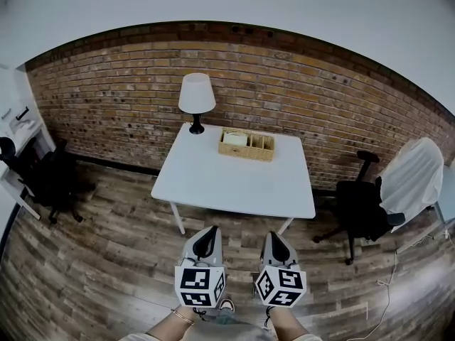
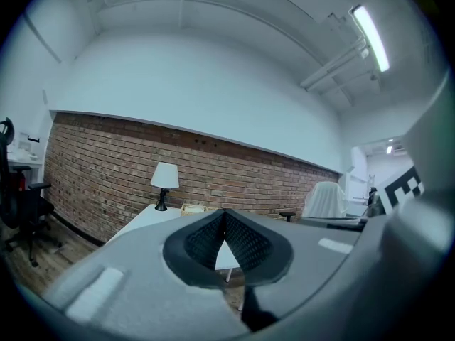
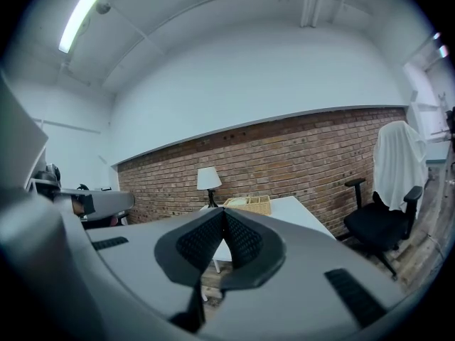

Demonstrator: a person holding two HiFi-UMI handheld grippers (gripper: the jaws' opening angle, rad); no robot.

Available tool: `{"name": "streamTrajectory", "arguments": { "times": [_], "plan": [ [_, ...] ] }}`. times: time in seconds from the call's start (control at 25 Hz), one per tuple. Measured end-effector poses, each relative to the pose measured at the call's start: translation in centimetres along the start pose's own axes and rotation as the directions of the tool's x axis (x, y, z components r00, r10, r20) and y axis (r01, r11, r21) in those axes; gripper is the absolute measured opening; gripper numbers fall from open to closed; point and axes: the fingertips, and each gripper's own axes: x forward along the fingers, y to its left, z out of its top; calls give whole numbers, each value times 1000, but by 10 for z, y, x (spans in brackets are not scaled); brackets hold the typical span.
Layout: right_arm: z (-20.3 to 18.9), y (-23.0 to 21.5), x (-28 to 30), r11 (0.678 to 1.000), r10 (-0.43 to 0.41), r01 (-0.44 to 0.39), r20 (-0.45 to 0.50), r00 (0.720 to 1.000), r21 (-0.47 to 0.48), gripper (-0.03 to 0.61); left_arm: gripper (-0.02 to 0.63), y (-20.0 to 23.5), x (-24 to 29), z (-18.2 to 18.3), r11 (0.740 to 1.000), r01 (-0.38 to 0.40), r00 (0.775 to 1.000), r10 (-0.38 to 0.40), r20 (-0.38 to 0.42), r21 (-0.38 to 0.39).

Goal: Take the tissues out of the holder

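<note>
- A black office chair [image 1: 50, 180] stands on the wooden floor [image 1: 106, 261] at the far left, well apart from the table.
- A white table [image 1: 234, 183] stands against the brick wall [image 1: 106, 91]. A lamp [image 1: 197, 98] with a white shade and a dark foot stands upright on the table's back left corner.
- The left hand-held gripper [image 1: 208, 234] hangs over the floor in front of the table. Its two jaws are pressed together and nothing is between them.
- A woven holder [image 1: 247, 148] sits at the back edge of the table, just to the right of the lamp and near the wall. The white tissues [image 1: 234, 139] lie in the left part of the holder. The holder is well apart from both hand-held grippers.
- The right hand-held gripper [image 1: 274, 236] hangs just beside the left one, also over the floor. Its jaws are pressed together too, with nothing in them.
- Another black chair [image 1: 359, 208] stands to the right of the table.
- At the far right a white cloth [image 1: 412, 180] hangs over a chair back.
</note>
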Motion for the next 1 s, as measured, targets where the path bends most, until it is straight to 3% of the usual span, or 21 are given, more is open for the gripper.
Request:
{"name": "streamTrajectory", "arguments": {
  "times": [1.0],
  "plan": [
    [18,-66,126,998,47,-46,-31,998,43,5,2,5,136,7,998,-51,998,52,-33,22]
  ]
}}
